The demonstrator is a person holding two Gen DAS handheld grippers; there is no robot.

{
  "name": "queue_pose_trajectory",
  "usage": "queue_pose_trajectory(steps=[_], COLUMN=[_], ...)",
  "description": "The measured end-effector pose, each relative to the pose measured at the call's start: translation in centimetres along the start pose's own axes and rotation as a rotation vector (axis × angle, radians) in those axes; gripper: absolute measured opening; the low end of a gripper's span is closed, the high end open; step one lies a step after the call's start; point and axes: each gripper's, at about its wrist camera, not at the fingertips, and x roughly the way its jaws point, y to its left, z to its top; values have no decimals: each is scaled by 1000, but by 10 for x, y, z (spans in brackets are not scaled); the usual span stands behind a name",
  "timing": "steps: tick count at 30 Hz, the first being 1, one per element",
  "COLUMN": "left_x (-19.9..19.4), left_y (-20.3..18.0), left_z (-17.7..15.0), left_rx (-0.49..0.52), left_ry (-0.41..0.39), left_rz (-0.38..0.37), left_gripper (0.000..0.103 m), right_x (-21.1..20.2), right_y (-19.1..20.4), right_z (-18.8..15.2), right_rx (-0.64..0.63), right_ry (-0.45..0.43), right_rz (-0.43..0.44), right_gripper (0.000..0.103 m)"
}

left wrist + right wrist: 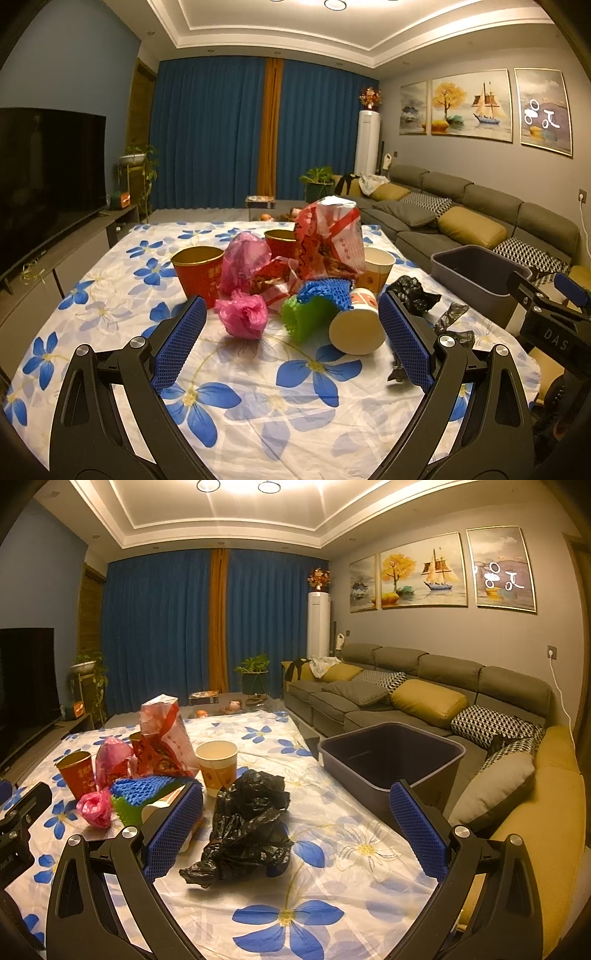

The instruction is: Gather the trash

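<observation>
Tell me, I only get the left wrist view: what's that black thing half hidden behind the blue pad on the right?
Observer: A crumpled black bag. It lies on the cloth straight ahead of the right gripper, whose jaws are wide open.
Operator: Is there anything in the bin yet?
Observer: The right wrist view looks down into the bin; no trash shows on the part of its floor in view.
</observation>
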Motion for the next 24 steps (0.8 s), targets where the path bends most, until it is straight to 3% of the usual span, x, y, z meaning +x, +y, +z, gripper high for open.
queue_pose_trajectory(steps=[11, 15, 24], left_x=[9, 19, 31], left_y=[23, 36, 65], left_z=[-9, -11, -8], left_rx=[-43, -43, -86], left_ry=[16, 27, 30], left_rz=[-1, 36, 97], left_gripper=[92, 92, 85], right_x=[21, 26, 49], right_y=[10, 21, 81], right_z=[-11, -13, -17], right_rx=[-18, -37, -141], right_ry=[35, 29, 47], right_rz=[54, 85, 247], right_gripper=[98, 98, 89])
